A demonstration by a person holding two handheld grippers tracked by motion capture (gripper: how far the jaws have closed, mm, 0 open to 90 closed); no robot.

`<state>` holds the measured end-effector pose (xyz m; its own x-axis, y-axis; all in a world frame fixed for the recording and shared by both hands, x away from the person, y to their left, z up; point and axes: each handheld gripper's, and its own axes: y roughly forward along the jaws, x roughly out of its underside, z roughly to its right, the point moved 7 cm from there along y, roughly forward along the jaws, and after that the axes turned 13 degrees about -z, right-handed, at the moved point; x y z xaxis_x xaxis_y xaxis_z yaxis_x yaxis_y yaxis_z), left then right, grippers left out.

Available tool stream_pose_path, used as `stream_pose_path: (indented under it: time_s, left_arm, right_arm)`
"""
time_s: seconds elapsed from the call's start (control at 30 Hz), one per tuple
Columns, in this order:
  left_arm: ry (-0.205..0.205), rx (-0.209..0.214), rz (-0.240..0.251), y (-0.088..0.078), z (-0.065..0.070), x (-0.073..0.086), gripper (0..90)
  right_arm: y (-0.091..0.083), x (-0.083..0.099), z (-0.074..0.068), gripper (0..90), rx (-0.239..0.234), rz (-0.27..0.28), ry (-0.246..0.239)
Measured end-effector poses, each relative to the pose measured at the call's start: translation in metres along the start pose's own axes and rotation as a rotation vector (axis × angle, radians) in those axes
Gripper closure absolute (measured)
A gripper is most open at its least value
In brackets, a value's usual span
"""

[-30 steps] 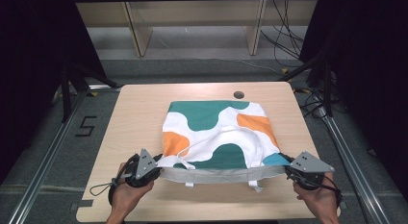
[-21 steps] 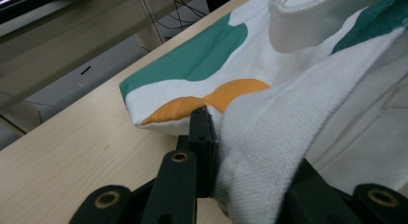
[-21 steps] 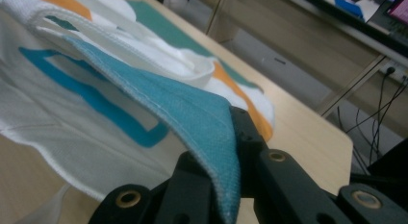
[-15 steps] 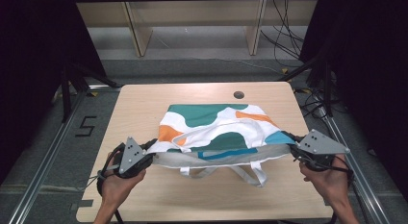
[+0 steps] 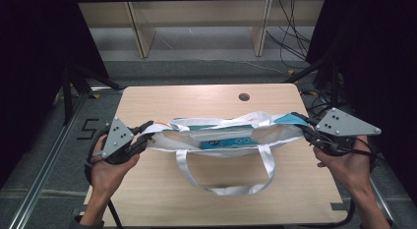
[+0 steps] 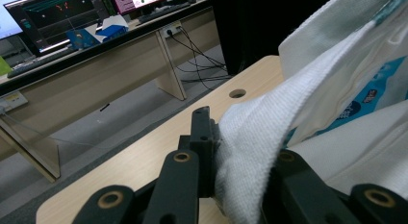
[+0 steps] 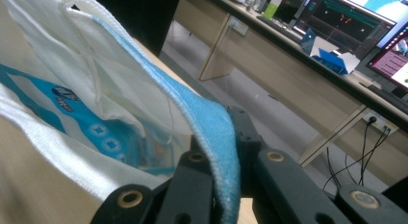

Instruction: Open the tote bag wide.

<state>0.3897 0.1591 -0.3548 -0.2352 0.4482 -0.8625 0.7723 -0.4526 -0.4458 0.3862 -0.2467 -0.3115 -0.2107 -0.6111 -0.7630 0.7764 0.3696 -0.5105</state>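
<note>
Already the bag (image 5: 223,135) is off the tabletop (image 5: 206,99), stretched between the two grippers over its middle, with the handles (image 5: 223,187) drooping toward the near edge. The left gripper (image 5: 142,139) pinches the bag's white corner cloth (image 6: 250,152) between its jaws; they have just been closing a little further on that cloth. The right gripper (image 5: 306,128) is clamped on the blue-edged corner (image 7: 216,137). Inside the mouth lies a flat packet with blue print (image 5: 228,139), seen also in the right gripper view (image 7: 96,132). So the gripping and lifting look done. What remains, I judge, is to carry or open the bag out and set it down again; the far edge by the hole (image 5: 244,97) lies free for that.
</note>
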Motion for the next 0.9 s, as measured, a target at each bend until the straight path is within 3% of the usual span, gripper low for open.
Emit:
stream_pose_path:
  time_s: [0.1, 0.3, 0.47, 0.5, 0.53, 0.63, 0.73, 0.9]
  left_arm:
    - [0.024, -0.013, -0.002, -0.004, -0.004, -0.013, 79.8]
    - [0.088, 0.005, 0.027, -0.014, -0.011, -0.038, 80.2]
    - [0.07, 0.013, 0.044, -0.022, -0.016, -0.055, 80.3]
    - [0.07, 0.013, 0.044, -0.022, -0.016, -0.055, 80.3]
    - [0.031, 0.023, 0.049, -0.019, -0.018, -0.055, 80.3]
    - [0.015, 0.024, 0.033, -0.012, -0.019, -0.05, 80.2]
    - [-0.02, 0.038, 0.038, 0.0, -0.019, -0.042, 80.0]
    - [-0.034, 0.059, -0.003, 0.014, -0.017, -0.029, 79.0]
  right_arm:
    - [-0.001, -0.003, 0.003, 87.9, 0.015, 0.013, 0.012]
    - [-0.011, -0.015, 0.016, 88.0, 0.028, 0.018, 0.002]
    - [-0.019, -0.023, 0.017, 88.0, 0.027, 0.017, -0.008]
    - [-0.019, -0.023, 0.017, 88.0, 0.027, 0.017, -0.008]
    - [-0.02, -0.026, 0.018, 88.0, 0.024, 0.028, -0.014]
    - [-0.015, -0.025, 0.02, 88.0, 0.028, 0.016, -0.013]
    - [-0.001, -0.017, 0.024, 88.0, 0.028, -0.003, 0.001]
    - [0.021, -0.004, 0.026, 88.0, 0.019, -0.051, 0.035]
